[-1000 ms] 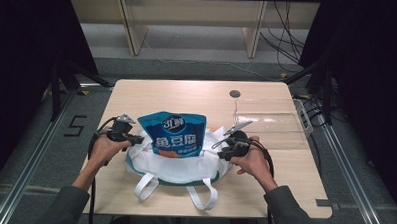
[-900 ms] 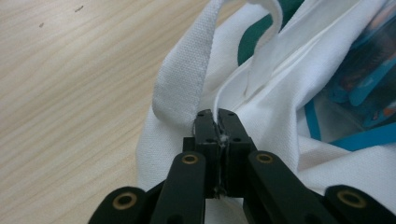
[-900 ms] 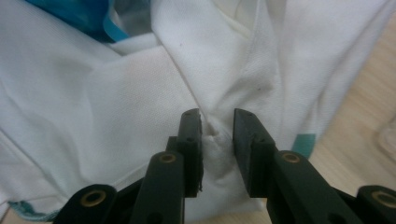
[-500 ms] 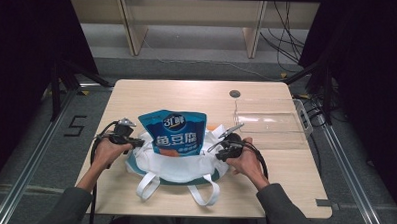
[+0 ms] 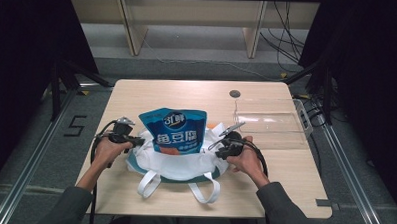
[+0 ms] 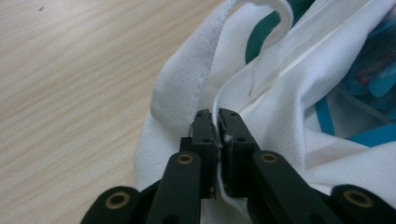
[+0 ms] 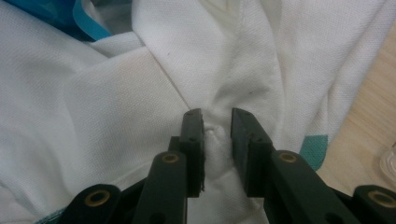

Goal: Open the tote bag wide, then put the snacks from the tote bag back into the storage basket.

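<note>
A white cloth tote bag (image 5: 179, 164) with teal trim lies open on the wooden table (image 5: 152, 93). A blue snack pouch (image 5: 175, 131) stands upright in its mouth. My left gripper (image 5: 140, 140) is at the bag's left side. In the left gripper view the gripper (image 6: 218, 114) pinches the bag's rim seam (image 6: 252, 88); its jaws have just been opening a little, with the cloth still between them. My right gripper (image 5: 214, 147) is at the bag's right side. In the right gripper view the gripper (image 7: 217, 114) holds a fold of white cloth (image 7: 215, 133); its jaws have just eased open slightly.
The bag's two white handles (image 5: 149, 183) trail toward the table's front edge. A clear plastic tray (image 5: 268, 122) sits at the back right, close to my right hand. A round cable hole (image 5: 234, 93) is in the tabletop behind the pouch.
</note>
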A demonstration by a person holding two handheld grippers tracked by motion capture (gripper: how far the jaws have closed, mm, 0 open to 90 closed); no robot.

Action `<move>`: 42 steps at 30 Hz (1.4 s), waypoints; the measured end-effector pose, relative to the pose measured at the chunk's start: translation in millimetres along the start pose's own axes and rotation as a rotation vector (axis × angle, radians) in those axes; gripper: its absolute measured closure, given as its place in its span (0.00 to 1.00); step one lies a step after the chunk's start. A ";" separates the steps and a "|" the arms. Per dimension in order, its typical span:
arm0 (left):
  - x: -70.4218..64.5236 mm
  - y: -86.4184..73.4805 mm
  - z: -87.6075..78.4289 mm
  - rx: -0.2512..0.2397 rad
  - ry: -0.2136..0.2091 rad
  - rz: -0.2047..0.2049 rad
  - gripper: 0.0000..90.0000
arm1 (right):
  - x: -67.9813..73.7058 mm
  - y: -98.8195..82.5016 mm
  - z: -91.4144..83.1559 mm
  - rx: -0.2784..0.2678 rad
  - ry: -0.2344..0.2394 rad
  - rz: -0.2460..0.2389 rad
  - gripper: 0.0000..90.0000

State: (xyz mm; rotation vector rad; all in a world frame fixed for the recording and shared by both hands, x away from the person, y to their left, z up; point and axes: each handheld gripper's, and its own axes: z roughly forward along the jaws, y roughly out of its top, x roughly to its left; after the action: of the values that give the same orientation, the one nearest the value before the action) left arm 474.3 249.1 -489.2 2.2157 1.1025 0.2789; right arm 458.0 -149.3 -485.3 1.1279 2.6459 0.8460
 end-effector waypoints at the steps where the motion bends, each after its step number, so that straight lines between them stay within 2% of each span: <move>1: -0.2 0.0 0.6 -0.019 -0.004 0.005 0.92 | -0.9 -0.1 -0.7 0.003 0.014 0.004 0.82; 4: -0.9 1.4 -5.4 -0.002 -0.011 -0.008 0.86 | -3.7 -1.0 -3.2 -0.009 0.034 0.017 0.80; 5: -0.2 1.3 -6.6 -0.010 -0.021 -0.002 0.83 | -2.8 -1.3 -4.7 -0.011 0.048 0.038 0.78; 6: -1.4 1.3 -9.0 -0.009 -0.025 -0.014 0.81 | -3.7 -1.3 -6.0 -0.023 0.051 0.031 0.77; 8: -1.9 1.8 -15.0 -0.014 -0.030 -0.007 0.76 | -3.4 -1.6 -10.1 -0.035 0.054 0.019 0.74; 9: -3.6 2.0 -17.7 -0.027 -0.026 -0.018 0.74 | -1.3 -2.5 -11.9 -0.058 0.057 0.043 0.72; 10: -4.6 2.4 -21.1 -0.036 -0.023 -0.024 0.71 | -1.8 -2.6 -16.3 -0.060 0.056 0.036 0.71; 12: -5.1 3.7 -29.2 -0.049 -0.016 -0.021 0.67 | 0.0 -4.4 -23.2 -0.083 0.057 0.059 0.68; 13: -6.9 4.6 -32.9 -0.073 -0.005 -0.027 0.65 | -0.7 -5.2 -25.8 -0.104 0.056 0.052 0.67; 14: -8.5 5.9 -37.0 -0.085 -0.005 -0.027 0.65 | -0.3 -5.5 -31.0 -0.089 0.052 0.057 0.65; 17: -15.0 10.0 -49.1 -0.105 -0.006 -0.012 0.60 | 0.3 -7.3 -35.6 -0.125 0.052 0.063 0.62; 18: -16.9 10.9 -53.3 -0.104 -0.001 0.002 0.59 | 0.4 -7.1 -38.4 -0.115 0.044 0.052 0.61; 21: -23.7 10.5 -62.7 -0.118 0.002 0.016 0.55 | 4.6 -6.3 -43.8 -0.132 0.040 0.058 0.57; 22: -26.1 9.3 -65.5 -0.120 0.007 0.012 0.53 | 6.0 -6.4 -44.5 -0.148 0.041 0.054 0.56; 24: -31.0 6.3 -71.4 -0.128 0.011 0.008 0.51 | 8.2 -6.7 -48.9 -0.129 0.038 0.036 0.55; 25: -33.8 4.6 -73.6 -0.149 0.010 -0.003 0.50 | 8.3 -7.7 -49.0 -0.132 0.026 0.014 0.54; 26: -36.7 3.0 -77.3 -0.155 0.010 -0.007 0.49 | 10.9 -8.7 -47.6 -0.158 0.036 0.035 0.53; 27: -40.4 1.2 -79.6 -0.176 0.013 -0.011 0.48 | 12.0 -9.0 -50.0 -0.140 0.042 0.040 0.53; 29: -48.7 -2.8 -84.4 -0.201 0.021 -0.014 0.46 | 12.1 -9.7 -53.1 -0.130 0.028 0.013 0.52; 30: -51.9 -5.0 -86.9 -0.205 0.025 -0.003 0.45 | 13.7 -9.7 -54.7 -0.127 0.030 0.026 0.51; 31: -56.1 -7.4 -88.6 -0.216 0.026 -0.009 0.43 | 13.4 -10.5 -53.2 -0.158 0.016 0.010 0.51; 32: -59.3 -9.8 -91.0 -0.226 0.032 -0.002 0.41 | 14.9 -10.4 -55.9 -0.151 0.028 0.025 0.50; 33: -62.4 -12.4 -93.3 -0.230 0.035 0.001 0.40 | 14.5 -10.7 -57.0 -0.152 0.016 0.008 0.49; 34: -65.3 -15.2 -95.7 -0.232 0.041 0.009 0.39 | 16.5 -11.0 -58.2 -0.153 0.022 0.024 0.49; 35: -68.2 -18.1 -97.6 -0.243 0.044 0.006 0.38 | 14.6 -11.3 -57.0 -0.166 0.016 -0.020 0.49; 36: -70.6 -21.2 -100.0 -0.249 0.049 0.005 0.37 | 15.4 -11.6 -57.5 -0.166 0.020 -0.013 0.48; 37: -72.5 -24.5 -101.6 -0.257 0.047 0.003 0.35 | 14.9 -11.7 -59.3 -0.142 0.022 -0.020 0.48; 39: -78.7 -31.2 -102.2 -0.279 0.056 -0.017 0.34 | 14.7 -12.3 -58.3 -0.140 0.019 -0.018 0.48; 40: -81.1 -34.3 -103.2 -0.271 0.059 -0.017 0.33 | 14.6 -12.4 -57.8 -0.138 0.019 -0.018 0.48; 41: -84.4 -37.2 -102.2 -0.286 0.052 -0.028 0.32 | 15.3 -12.2 -58.4 -0.130 0.026 -0.002 0.47; 42: -85.4 -39.8 -104.0 -0.264 0.043 -0.013 0.31 | 15.4 -12.1 -58.3 -0.125 0.026 -0.003 0.47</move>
State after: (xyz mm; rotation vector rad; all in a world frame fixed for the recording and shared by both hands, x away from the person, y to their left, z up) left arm 348.9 247.4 -426.1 1.9760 1.0383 0.4421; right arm 419.9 -171.1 -442.2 1.0886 2.5739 1.0165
